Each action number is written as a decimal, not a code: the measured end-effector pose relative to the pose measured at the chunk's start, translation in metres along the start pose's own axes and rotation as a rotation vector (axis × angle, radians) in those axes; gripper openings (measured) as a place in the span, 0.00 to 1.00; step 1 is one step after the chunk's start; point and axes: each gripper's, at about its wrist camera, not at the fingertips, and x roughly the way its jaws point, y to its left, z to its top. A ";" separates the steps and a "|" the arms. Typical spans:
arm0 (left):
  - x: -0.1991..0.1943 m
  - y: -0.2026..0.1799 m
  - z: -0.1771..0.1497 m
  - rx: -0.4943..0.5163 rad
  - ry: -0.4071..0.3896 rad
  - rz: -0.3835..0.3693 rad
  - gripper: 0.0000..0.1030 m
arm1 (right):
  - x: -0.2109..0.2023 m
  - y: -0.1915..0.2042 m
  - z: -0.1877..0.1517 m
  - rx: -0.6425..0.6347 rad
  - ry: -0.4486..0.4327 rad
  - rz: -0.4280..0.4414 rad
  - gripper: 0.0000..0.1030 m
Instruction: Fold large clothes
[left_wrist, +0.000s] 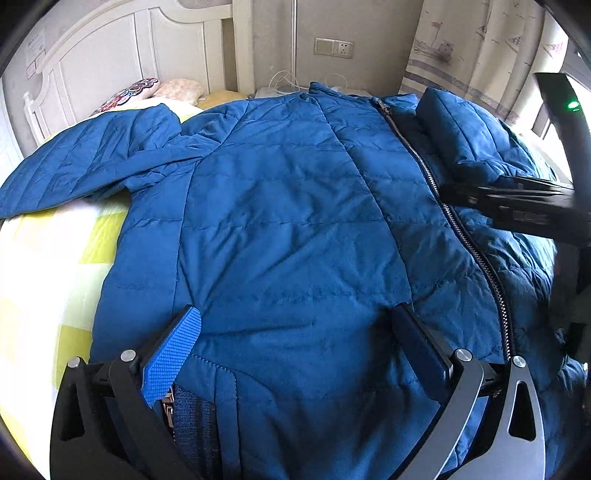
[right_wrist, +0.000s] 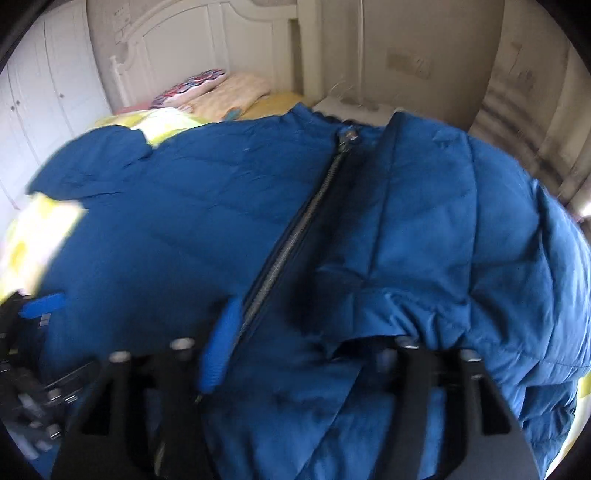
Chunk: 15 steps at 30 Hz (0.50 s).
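A blue quilted jacket (left_wrist: 295, 206) lies front up on the bed, zipped, with its zipper (left_wrist: 458, 221) running down the right. Its left sleeve (left_wrist: 85, 158) spreads out to the left; the right sleeve (left_wrist: 461, 125) is folded across the chest. My left gripper (left_wrist: 295, 332) is open over the hem, its fingers resting on the fabric. My right gripper (right_wrist: 314, 350) is open low over the jacket (right_wrist: 184, 221) beside the zipper (right_wrist: 295, 236), with a fold of fabric over its right finger. It also shows in the left wrist view (left_wrist: 454, 192) near the folded sleeve.
The bed has a yellow and white checked cover (left_wrist: 48, 277). Pillows (left_wrist: 147, 90) lie by the white headboard (left_wrist: 110, 48). A wall with sockets (left_wrist: 332, 46) and a curtain (left_wrist: 480, 48) stand behind. The left gripper shows at the left edge of the right wrist view (right_wrist: 33, 306).
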 end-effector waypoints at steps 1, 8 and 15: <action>0.000 0.000 0.000 0.000 0.001 0.000 0.96 | -0.013 -0.003 -0.006 0.030 0.000 0.023 0.72; 0.000 0.000 0.001 0.003 0.003 0.004 0.96 | -0.118 -0.077 -0.042 0.365 -0.264 -0.022 0.74; 0.000 0.000 -0.001 0.003 0.002 0.003 0.96 | -0.095 -0.189 -0.054 0.693 -0.229 -0.049 0.59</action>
